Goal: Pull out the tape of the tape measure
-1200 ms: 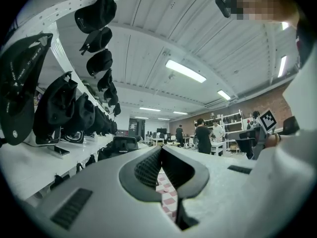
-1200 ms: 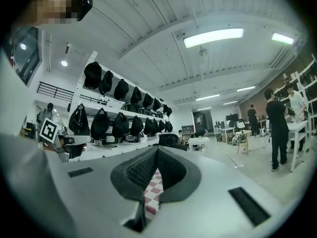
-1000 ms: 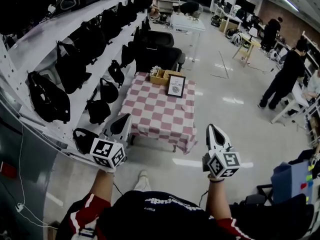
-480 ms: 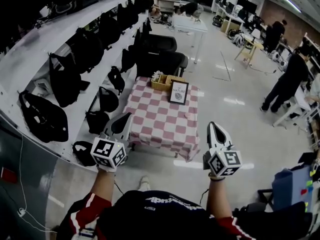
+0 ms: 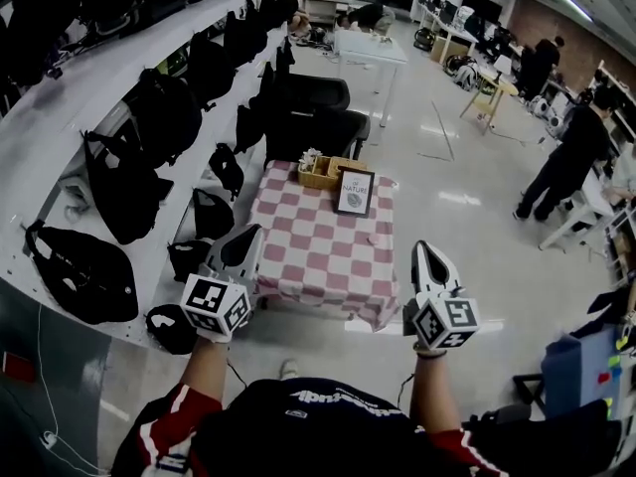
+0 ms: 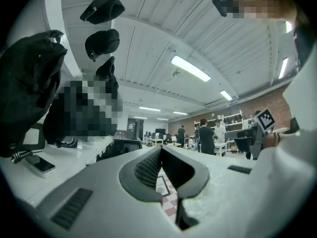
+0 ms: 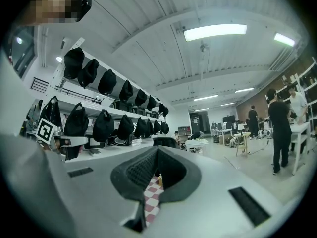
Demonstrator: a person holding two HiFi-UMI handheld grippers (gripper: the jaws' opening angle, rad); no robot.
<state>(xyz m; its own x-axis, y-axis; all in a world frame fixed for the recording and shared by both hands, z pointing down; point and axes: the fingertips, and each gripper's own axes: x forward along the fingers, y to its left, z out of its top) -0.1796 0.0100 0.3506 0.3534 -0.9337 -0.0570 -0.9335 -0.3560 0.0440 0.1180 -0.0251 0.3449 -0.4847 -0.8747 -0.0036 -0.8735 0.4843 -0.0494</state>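
Note:
I cannot make out a tape measure in any view. A low table with a pink-and-white checked cloth (image 5: 316, 241) stands ahead of me on the floor. A small pale object (image 5: 373, 238) lies near its right edge, too small to identify. My left gripper (image 5: 250, 233) is held up before the table's left corner, jaws shut and empty. My right gripper (image 5: 423, 250) is level with it, off the table's right corner, also shut and empty. In the left gripper view the left gripper (image 6: 161, 148) has its pads together. In the right gripper view the right gripper (image 7: 157, 148) shows the same, with checked cloth beyond.
A wooden box (image 5: 320, 173) and a framed sign (image 5: 353, 192) stand at the table's far end. White shelves with several black bags (image 5: 129, 182) run along the left. Black chairs (image 5: 310, 117) stand behind the table. People (image 5: 571, 157) stand at the right. A blue cart (image 5: 576, 371) is at lower right.
The head view has moved forward: the shelf bags slid down and left, and the table sits slightly lower in the picture. Both grippers hold the same pose, shut.

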